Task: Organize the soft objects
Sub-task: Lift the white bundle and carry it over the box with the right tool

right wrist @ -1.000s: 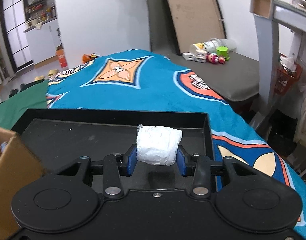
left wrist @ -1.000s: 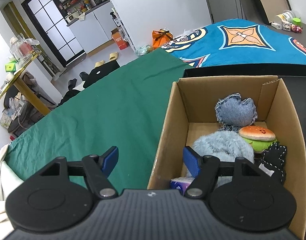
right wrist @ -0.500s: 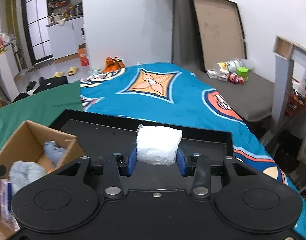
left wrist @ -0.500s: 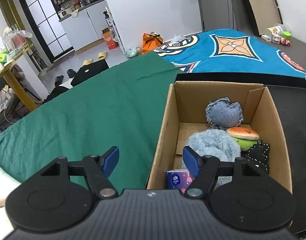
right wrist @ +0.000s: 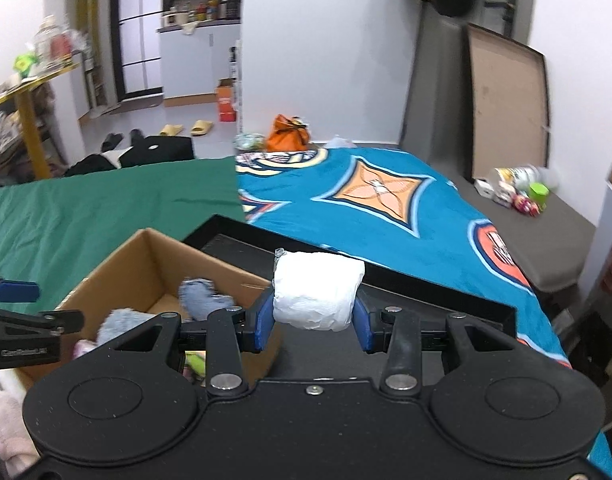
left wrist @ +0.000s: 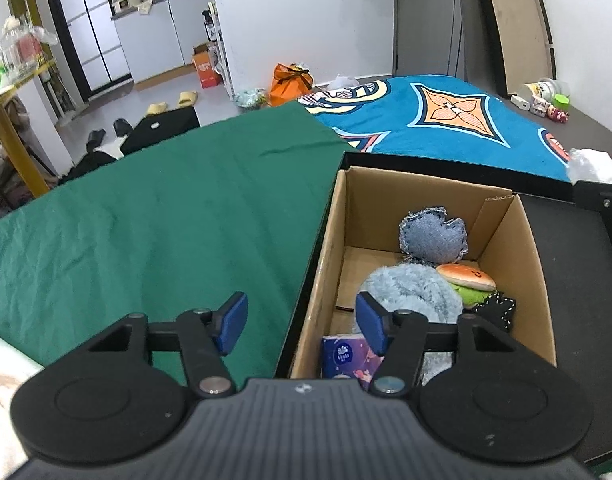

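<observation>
Right tool (right wrist: 313, 326) carried white bundle (right wrist: 318, 290) toward box (right wrist: 146, 264).

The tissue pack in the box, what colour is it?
Purple and blue tissue pack, clearest in the left wrist view.

Both wrist views look steeply down from close above, sharing the cardboard box (left wrist: 426, 208) (right wrist: 146, 256).

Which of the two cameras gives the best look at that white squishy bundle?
The right wrist view. There the white bundle sits front and centre, squeezed between the right gripper's jaws. The left wrist view catches only a small piece of it at the far right edge, beyond the cardboard box.
</observation>
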The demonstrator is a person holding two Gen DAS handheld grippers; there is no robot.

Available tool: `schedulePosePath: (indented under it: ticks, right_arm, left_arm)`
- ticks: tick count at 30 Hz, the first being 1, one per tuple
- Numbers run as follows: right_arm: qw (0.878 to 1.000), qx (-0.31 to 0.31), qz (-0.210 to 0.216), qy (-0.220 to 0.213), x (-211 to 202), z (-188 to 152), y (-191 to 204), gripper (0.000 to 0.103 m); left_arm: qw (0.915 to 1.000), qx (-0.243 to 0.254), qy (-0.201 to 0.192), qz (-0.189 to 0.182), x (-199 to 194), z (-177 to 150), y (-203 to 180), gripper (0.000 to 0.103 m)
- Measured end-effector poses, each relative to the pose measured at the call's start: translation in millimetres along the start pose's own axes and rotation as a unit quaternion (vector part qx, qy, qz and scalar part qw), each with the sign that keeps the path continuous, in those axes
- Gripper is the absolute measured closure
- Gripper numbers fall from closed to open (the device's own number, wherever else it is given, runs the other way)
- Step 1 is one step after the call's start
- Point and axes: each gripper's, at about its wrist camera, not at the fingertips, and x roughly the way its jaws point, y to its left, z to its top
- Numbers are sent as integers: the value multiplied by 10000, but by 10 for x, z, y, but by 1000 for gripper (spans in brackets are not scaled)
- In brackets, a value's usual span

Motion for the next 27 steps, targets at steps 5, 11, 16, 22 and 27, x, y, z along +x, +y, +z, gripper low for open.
schedulePosePath:
  ticks: [5,11,16,22,27]
  right_arm:
    - [9995,-268,138,8,-24,82,236,63]
    - [9986,-462,262,43,4,161,484,62]
    - [9974,-648,314,100,36,186,665,62]
    - [9958,-830,343,170,80,214,856,62]
    - [9953,-778,525,240,112,270,970,61]
  left_arm:
    - [9995,-181,130,-216,34,-15,81,61]
    - [9974,-429,286,-496,71,-48,183,80]
    - [9956,-570,317,-676,91,-65,235,91]
    - [9934,-723,333,-827,112,-75,317,92]
    - [9911,-858,358,-954,138,-78,380,92]
